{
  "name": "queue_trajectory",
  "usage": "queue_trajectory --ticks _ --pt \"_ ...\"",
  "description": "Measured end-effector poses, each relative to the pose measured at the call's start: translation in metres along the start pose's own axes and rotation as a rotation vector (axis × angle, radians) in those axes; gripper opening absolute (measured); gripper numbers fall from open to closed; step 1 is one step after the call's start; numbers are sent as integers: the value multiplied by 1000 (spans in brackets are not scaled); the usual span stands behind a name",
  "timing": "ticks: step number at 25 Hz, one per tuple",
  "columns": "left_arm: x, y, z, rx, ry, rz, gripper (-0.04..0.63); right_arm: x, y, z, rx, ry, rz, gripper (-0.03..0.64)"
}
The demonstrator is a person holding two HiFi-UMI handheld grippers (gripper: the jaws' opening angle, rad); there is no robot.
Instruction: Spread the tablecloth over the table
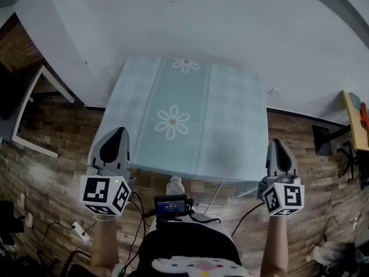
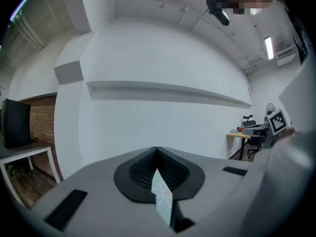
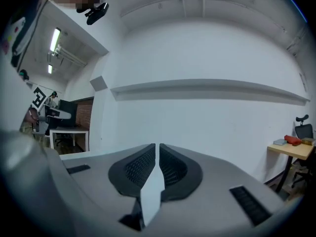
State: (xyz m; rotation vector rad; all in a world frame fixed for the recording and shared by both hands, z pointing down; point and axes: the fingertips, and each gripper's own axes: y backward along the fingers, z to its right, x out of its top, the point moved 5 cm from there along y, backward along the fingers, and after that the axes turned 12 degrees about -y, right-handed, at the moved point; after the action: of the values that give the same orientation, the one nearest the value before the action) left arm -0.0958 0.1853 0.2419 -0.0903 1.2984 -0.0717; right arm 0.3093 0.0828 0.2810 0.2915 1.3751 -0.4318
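Note:
The tablecloth, pale blue with checks and white daisies, hangs spread out flat in front of me and hides whatever is under it. My left gripper is shut on its near left corner, my right gripper on its near right corner. In the left gripper view a thin fold of the cloth is pinched between the shut left gripper jaws. In the right gripper view a pale strip of cloth sticks out from the shut right gripper jaws. Both grippers point level at a white wall.
A white-framed table stands at the left and a yellow desk with an office chair at the right. The floor is wood planks with cables by my feet. A white wall lies ahead.

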Motion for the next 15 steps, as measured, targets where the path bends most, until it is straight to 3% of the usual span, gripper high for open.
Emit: queue_trajectory --ticks 8,15 --pt "32 27 58 -79 -132 57 14 13 40 -42 93 32 27 48" --pt "32 30 79 -137 -121 59 14 9 53 -48 97 -11 14 48"
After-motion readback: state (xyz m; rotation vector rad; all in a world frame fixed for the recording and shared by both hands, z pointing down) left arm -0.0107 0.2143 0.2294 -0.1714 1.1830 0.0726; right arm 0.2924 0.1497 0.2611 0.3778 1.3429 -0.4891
